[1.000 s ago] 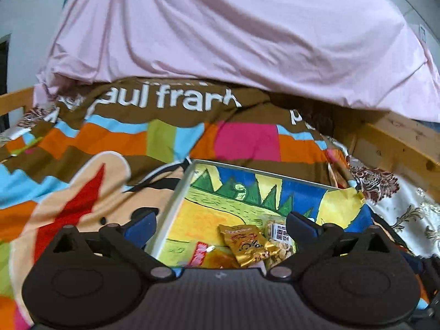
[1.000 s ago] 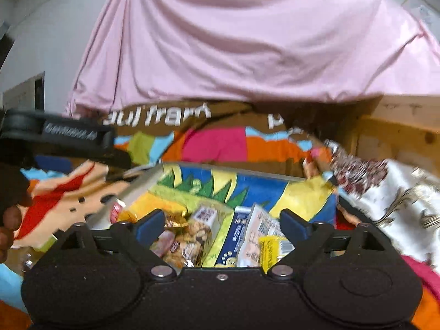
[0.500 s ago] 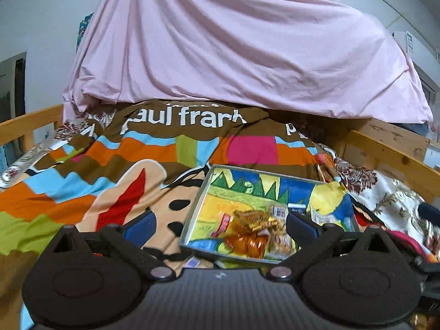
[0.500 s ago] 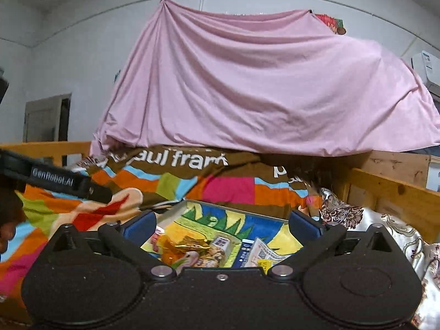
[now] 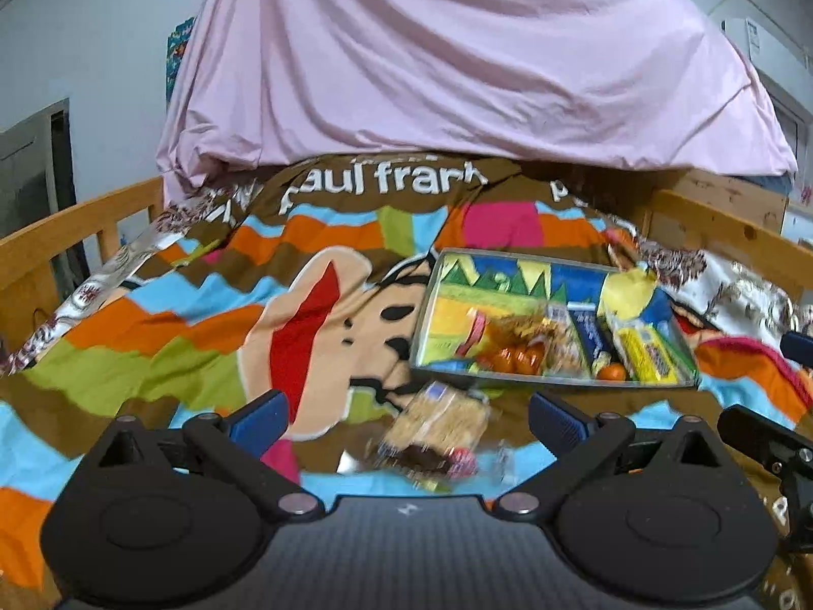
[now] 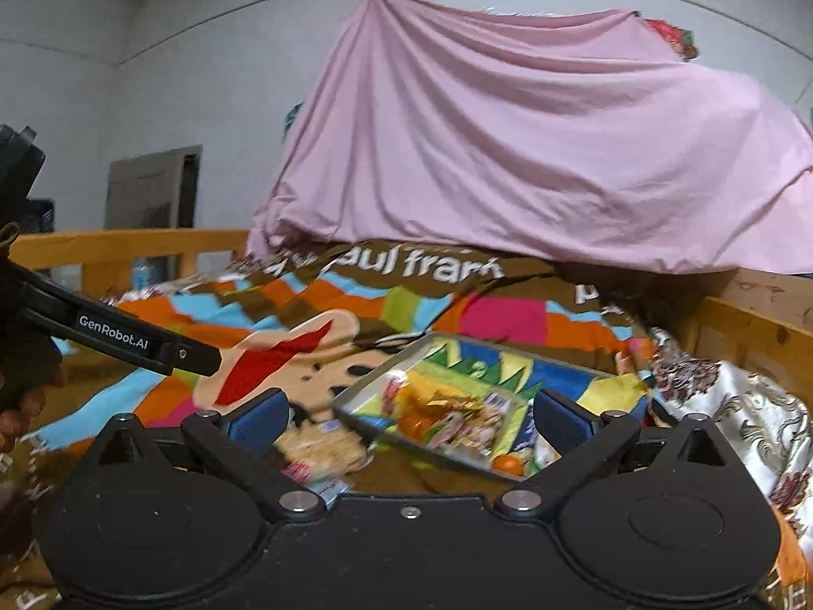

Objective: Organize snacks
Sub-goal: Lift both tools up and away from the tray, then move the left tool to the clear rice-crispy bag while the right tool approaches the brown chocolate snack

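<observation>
Both cameras have drawn back from the shallow metal tray with the bright painted landscape (image 5: 556,383), now right of centre and partly filled with packets; the left gripper (image 5: 406,414) and right gripper (image 6: 409,414) hang empty, fingers spread wide. A clear packet of pale biscuits (image 5: 437,419) has come into view on the striped cartoon bedspread (image 5: 152,345), just below the tray, so sorting seems unfinished. Motion blur smears the tray's snacks, and each gripper body hides the frame's bottom.

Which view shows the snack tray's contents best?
The left wrist view: the tray is seen whole from above, packets side by side. In the right wrist view the tray is lower, blurred and partly behind the right gripper's finger.
</observation>
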`<state>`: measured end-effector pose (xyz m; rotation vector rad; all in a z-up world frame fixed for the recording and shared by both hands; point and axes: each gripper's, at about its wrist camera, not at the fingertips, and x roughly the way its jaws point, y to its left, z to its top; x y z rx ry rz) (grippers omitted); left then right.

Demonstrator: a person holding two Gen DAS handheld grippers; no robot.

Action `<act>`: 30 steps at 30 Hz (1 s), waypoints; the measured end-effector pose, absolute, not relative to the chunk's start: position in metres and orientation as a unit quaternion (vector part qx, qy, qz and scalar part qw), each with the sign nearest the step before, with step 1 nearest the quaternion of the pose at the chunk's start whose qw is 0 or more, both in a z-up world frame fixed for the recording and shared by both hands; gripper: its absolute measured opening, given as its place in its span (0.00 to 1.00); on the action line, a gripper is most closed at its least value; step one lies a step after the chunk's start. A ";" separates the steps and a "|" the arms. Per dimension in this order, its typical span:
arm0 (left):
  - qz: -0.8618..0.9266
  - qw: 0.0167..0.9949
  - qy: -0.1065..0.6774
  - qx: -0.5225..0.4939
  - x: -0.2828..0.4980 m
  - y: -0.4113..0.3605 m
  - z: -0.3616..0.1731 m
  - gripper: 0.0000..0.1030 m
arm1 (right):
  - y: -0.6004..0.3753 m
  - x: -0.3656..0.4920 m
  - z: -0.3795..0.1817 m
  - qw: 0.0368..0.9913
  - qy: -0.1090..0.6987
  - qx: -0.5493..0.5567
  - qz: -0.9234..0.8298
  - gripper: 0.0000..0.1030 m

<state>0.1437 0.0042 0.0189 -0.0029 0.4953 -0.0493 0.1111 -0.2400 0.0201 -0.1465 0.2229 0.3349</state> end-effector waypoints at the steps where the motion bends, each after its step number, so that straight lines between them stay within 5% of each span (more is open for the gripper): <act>1: -0.024 0.968 0.250 0.000 0.141 0.006 0.017 0.99 | -0.237 0.109 0.019 0.976 0.115 -0.076 0.172 0.99; 30: -0.031 0.940 0.331 0.072 0.161 0.051 -0.040 1.00 | -0.182 0.173 -0.054 0.914 0.242 -0.173 0.276 0.99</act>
